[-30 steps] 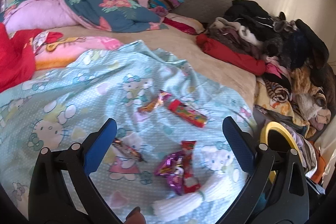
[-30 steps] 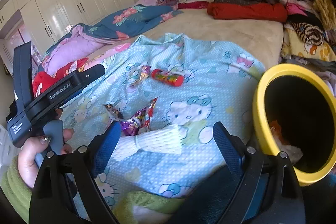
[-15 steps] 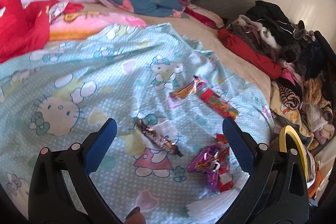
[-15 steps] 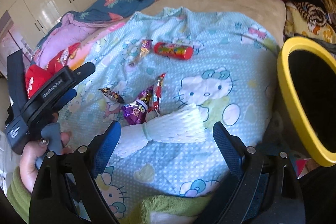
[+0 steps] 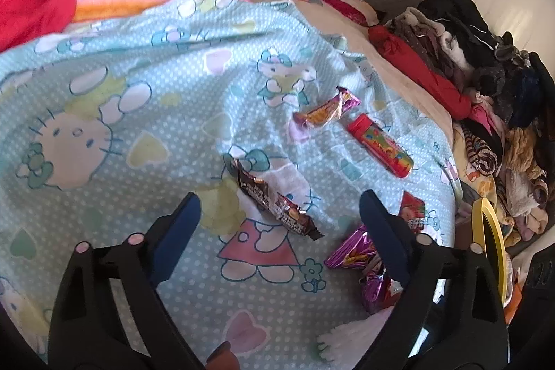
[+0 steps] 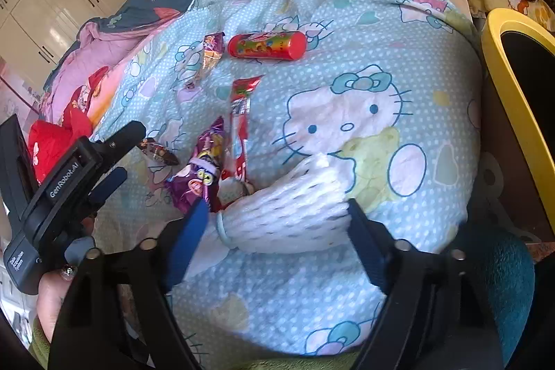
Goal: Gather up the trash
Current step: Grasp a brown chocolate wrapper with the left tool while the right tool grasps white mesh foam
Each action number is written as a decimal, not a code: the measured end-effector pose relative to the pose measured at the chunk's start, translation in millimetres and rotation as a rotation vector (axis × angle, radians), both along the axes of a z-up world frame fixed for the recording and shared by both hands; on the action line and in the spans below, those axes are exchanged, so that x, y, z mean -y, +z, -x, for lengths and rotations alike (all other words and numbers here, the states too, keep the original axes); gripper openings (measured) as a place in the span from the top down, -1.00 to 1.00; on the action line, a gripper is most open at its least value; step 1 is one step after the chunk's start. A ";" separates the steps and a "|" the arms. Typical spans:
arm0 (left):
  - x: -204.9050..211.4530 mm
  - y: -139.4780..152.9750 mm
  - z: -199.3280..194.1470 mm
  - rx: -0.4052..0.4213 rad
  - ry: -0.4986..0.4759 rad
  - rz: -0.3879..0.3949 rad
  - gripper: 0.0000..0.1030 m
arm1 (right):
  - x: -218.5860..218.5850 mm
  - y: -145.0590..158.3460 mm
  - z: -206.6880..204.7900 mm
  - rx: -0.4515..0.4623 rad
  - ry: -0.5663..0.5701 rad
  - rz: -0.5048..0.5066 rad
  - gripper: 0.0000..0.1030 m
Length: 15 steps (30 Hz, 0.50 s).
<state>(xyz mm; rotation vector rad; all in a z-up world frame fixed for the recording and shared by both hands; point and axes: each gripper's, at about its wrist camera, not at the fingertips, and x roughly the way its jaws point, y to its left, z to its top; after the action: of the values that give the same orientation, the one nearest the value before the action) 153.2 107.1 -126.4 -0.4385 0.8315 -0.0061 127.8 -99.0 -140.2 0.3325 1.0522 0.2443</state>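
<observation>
**Foil, foam and plastic litter on a cartoon-cat sheet**

Turquoise dotted sheet (image 6: pixel 399 33) covers the bed; its right edge drops off beside a yellow-rimmed bin (image 6: pixel 510 65).

- Left gripper (image 5: pixel 277 221): jaws spread wide, holding nothing, hovering over a brown wrapper (image 5: pixel 274 196) with bare sheet on its left.
- Right gripper (image 6: pixel 277 224): jaws released and wide, flanking a white foam net (image 6: pixel 288 210), apparently without pinching it.
- Purple foil packet (image 6: pixel 197 175) and red sachet (image 6: pixel 241 127): touching, just left of the net.
- Red tube (image 6: pixel 267 45) and orange wrapper (image 6: pixel 208 54): farther up, well apart from both grippers.
</observation>
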 end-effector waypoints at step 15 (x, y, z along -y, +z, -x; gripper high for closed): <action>-11.3 -23.7 -17.9 -0.058 0.064 0.137 0.11 | 22.8 7.0 -0.2 0.037 0.041 -0.056 0.74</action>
<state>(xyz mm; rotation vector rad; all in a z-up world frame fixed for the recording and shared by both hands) 171.1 118.4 -150.1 -0.5967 0.8769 0.0093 128.0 -121.8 -133.2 0.3563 1.0182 0.3156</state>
